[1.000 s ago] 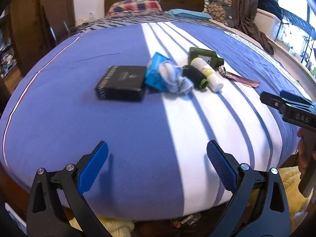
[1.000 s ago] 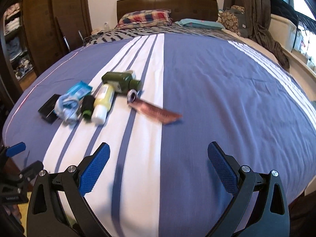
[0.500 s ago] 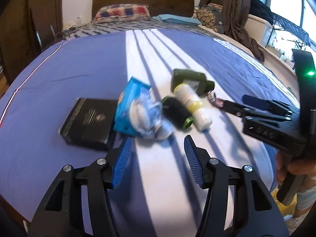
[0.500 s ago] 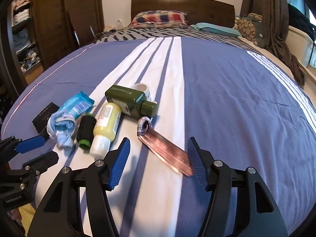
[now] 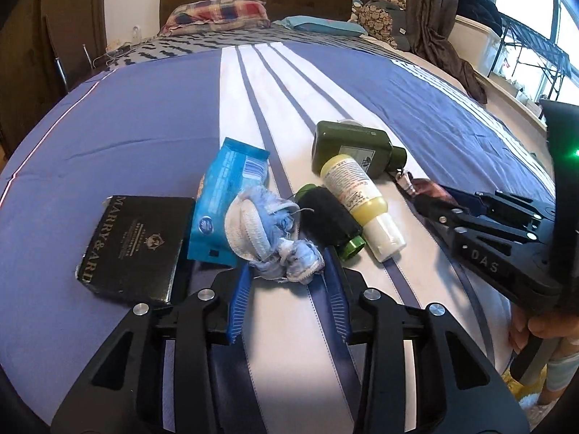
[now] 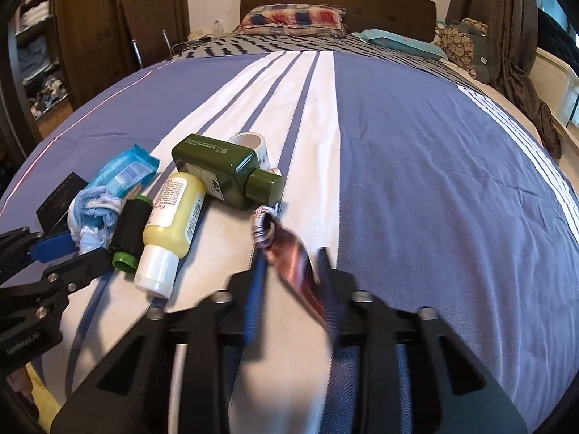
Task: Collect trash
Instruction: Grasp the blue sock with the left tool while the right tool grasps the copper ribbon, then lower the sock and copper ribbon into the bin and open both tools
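Left hand-held gripper [image 5: 287, 282], jaws just closing, brackets the crumpled blue-white rag [image 5: 269, 233]; contact unclear. Right hand-held gripper [image 6: 289, 289], also closing, pinches the coppery foil wrapper [image 6: 295, 262] for collection.

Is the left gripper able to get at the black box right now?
Probably not directly: the left gripper, jaws just closing, straddles the crumpled blue-white cloth; the black box lies unblocked left of it.

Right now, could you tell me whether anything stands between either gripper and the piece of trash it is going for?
Nothing visible does. The left gripper has been closing its jaws around the crumpled blue-white rag, and the right gripper around the reddish-brown wrapper.
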### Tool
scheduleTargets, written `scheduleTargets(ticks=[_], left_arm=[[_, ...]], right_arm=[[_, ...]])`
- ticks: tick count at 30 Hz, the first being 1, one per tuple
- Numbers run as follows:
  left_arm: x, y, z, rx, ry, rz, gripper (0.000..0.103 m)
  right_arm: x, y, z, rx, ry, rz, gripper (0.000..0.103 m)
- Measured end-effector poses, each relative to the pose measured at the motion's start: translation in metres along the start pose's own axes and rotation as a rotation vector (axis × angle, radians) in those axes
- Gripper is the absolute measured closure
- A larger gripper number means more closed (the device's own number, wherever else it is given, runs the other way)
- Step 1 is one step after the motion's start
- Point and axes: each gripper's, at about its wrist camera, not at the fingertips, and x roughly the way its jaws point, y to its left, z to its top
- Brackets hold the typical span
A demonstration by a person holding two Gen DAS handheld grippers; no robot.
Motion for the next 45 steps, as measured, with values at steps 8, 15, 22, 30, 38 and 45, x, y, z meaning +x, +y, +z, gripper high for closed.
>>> scheduleTargets(ticks=[8, 15, 22, 30, 38, 45], left_arm=[[-0.004, -0.004, -0.003, 0.018, -0.014, -0.006, 0.075], [-0.036, -0.010, -0.021, 0.023, -0.046, -0.010, 0.076], [-0.083, -0.018, -0.046, 0.026, -0.093, -0.012, 0.076], [-0.131, -0.031, -0.085, 0.031, -0.124, -0.010, 0.076], [-0.157, -0.035, -0.130, 0.029, -0.116, -0.021, 0.076], [-0.157, -0.041, -0.160, 0.036, -0.081, -0.032, 0.076]], right_arm=[[-0.017, 0.001, -0.012, 0.021, -0.007, 0.032, 0.101], [-0.047, 0.004, -0.030, 0.033, -0.022, 0.052, 0.101], [-0.094, 0.015, -0.049, 0.032, -0.076, 0.060, 0.101], [-0.146, 0.025, -0.075, 0.037, -0.132, 0.067, 0.101], [-0.168, 0.032, -0.117, 0.048, -0.114, 0.090, 0.101], [-0.167, 0.035, -0.155, 0.051, -0.058, 0.112, 0.101]])
